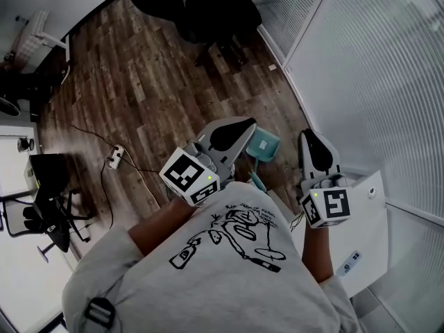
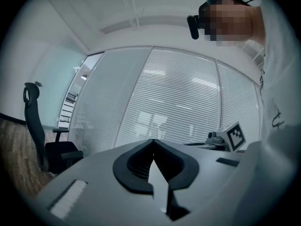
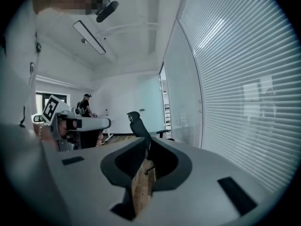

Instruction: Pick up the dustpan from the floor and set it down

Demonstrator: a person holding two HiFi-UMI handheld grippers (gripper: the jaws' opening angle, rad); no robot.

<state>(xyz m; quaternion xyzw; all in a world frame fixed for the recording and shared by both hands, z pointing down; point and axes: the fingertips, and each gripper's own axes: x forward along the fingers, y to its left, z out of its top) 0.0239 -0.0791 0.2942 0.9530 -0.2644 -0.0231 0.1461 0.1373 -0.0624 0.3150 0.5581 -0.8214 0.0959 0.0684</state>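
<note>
While the person holds both tongs up in front of a grey shirt [image 1: 229,276], the teal dustpan [image 1: 266,144] sits low on the brown wood floor [image 1: 139,82]. In the head view it shows between the two tongs, close to the glass wall with white blinds [image 1: 374,68]. The left tongs [image 1: 243,127] cover one side of it, and its thin handle runs back toward the shirt.

The left tongs are squeezed closed. In the left gripper view [image 2: 153,141] the two tips meet, and only the blinds show through the slit behind them. The right tongs [image 1: 311,137] are squeezed closed too. In the right gripper view [image 3: 146,141] the tips touch, and only a strip of wood floor shows through the slit. Neither pair has the dustpan.

A white cabinet [image 1: 371,214] stands just beside the right tongs. Black chairs [image 1: 208,9] stand far off at the top of the head view. A white plug strip [image 1: 116,157] with a dark cord lies on the floor to the left.
</note>
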